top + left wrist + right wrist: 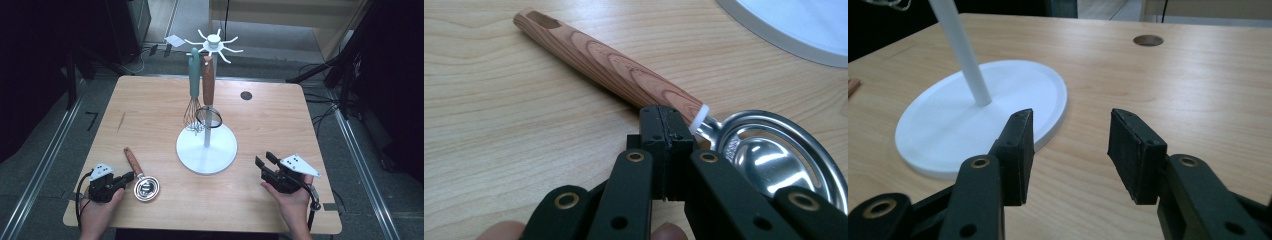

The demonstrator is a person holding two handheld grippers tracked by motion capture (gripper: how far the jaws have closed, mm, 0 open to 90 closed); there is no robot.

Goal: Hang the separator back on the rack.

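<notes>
Left gripper (664, 132) jaws pressed together, empty, tip just beside strainer (142, 178) neck; strainer flat on table (280, 125) left of rack (207, 125). Right gripper (1070, 150) wide, idle. Judgement: open left, straddle wood handle (604, 67) mid-length, clamp square.

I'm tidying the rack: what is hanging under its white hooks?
Under the white hook crown hang a teal-handled whisk and a wood-handled strainer. The strainer's ring overlaps the pole and part of the whisk's wires, so how they touch is hidden.
</notes>
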